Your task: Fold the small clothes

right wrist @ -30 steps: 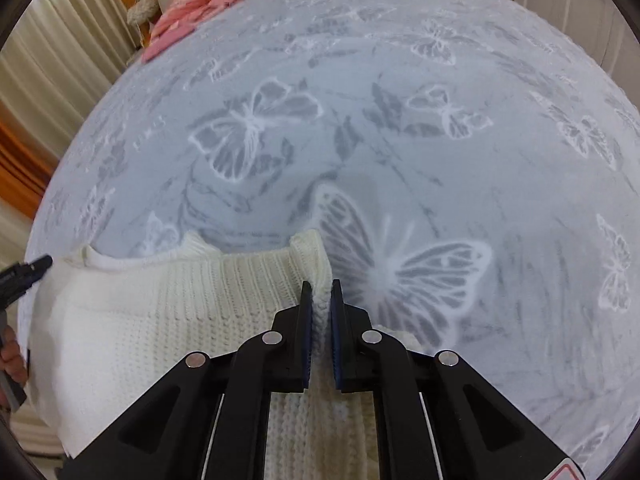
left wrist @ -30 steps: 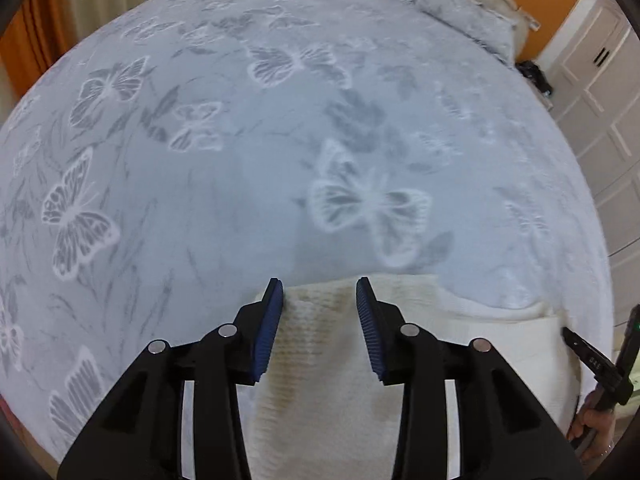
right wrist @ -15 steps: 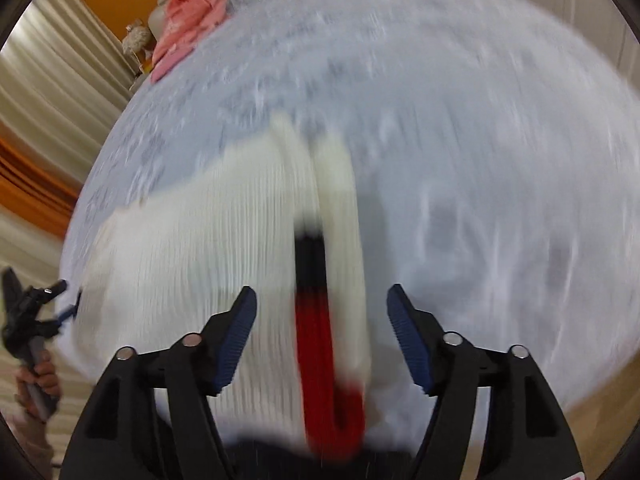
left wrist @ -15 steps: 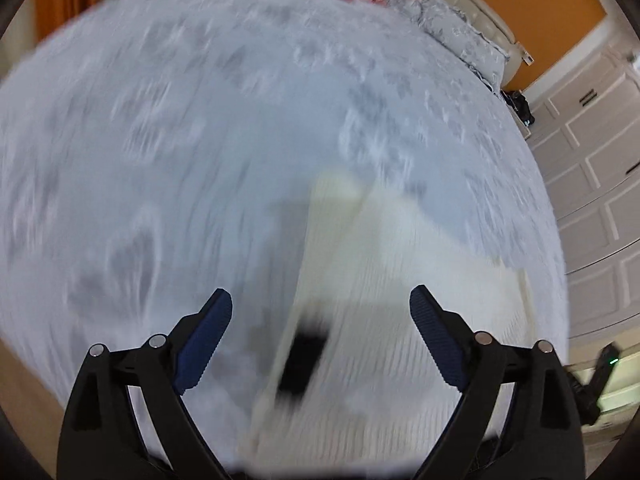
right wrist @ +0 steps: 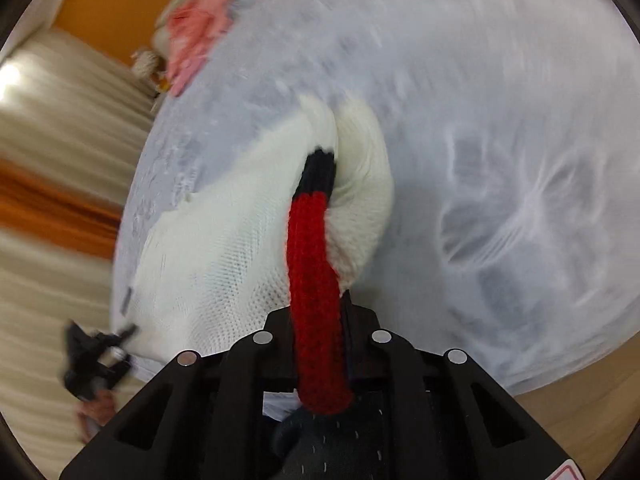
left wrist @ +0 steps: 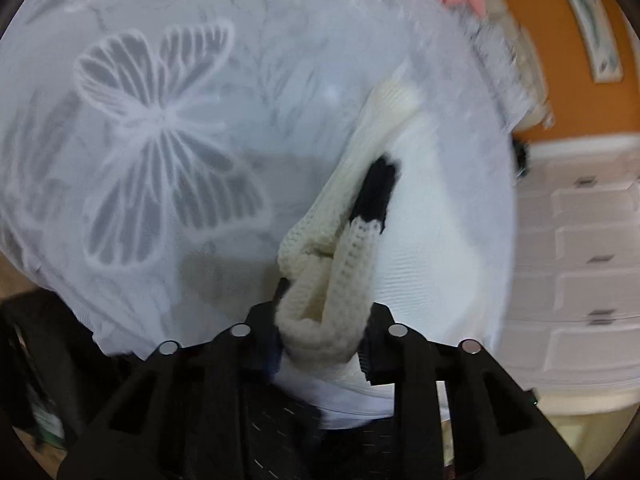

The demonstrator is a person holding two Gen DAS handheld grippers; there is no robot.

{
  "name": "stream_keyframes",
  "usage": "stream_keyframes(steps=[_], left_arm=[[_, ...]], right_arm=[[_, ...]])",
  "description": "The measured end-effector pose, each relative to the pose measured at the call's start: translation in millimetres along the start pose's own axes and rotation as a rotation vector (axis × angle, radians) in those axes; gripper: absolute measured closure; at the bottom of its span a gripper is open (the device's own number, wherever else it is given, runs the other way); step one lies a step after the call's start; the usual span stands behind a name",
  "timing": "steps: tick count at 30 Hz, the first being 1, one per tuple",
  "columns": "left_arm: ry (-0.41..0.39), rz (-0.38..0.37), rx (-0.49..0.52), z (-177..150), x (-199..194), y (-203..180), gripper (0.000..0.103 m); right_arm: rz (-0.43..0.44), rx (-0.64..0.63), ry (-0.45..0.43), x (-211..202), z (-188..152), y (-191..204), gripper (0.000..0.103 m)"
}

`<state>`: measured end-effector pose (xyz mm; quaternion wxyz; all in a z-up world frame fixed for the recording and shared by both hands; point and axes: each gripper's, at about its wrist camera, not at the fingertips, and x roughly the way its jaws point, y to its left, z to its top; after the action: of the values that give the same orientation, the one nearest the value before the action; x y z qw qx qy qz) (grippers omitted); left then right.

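A small cream knitted sweater [left wrist: 424,216] lies near the bed's near edge; it also shows in the right wrist view [right wrist: 224,248]. My left gripper [left wrist: 322,344] is shut on a bunched cream knit edge of it, beside a black band [left wrist: 376,192]. My right gripper [right wrist: 320,332] is shut on the sweater's red knit band [right wrist: 312,280], which turns black [right wrist: 318,172] farther up. Both held parts are lifted off the bed. The fingertips are hidden by the knit.
The bed has a pale butterfly-print cover [left wrist: 160,120]. Pink clothes [right wrist: 196,36] lie at its far end. White drawers [left wrist: 580,264] stand right of the bed, curtains [right wrist: 60,152] to the left. The other gripper [right wrist: 96,352] shows at lower left in the right wrist view.
Both grippers were open over the sweater half a second ago. Now each is shut on a sweater edge, pulled back toward the bed's near edge and lifted.
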<state>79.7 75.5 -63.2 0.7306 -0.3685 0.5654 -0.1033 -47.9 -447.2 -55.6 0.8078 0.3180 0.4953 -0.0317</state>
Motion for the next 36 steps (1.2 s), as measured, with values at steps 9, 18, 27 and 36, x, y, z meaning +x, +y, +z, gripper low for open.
stream_keyframes(steps=[9, 18, 27, 36], left_arm=[[0.074, 0.227, 0.058, -28.5, -0.4, 19.1, 0.080], [-0.171, 0.396, 0.378, -28.2, -51.7, -54.1, 0.043], [-0.186, 0.457, 0.521, -39.1, -37.8, -84.4, 0.043], [-0.150, 0.476, 0.538, -43.6, -25.0, -70.9, 0.040]], right_arm=[[-0.222, -0.027, 0.060, 22.2, -23.6, -27.1, 0.078], [-0.266, -0.341, -0.141, -21.6, -14.6, 80.4, 0.063], [-0.129, -0.530, -0.090, 35.4, -12.3, 204.0, 0.065], [-0.070, -0.618, 0.070, 127.8, 12.1, 273.4, 0.070]])
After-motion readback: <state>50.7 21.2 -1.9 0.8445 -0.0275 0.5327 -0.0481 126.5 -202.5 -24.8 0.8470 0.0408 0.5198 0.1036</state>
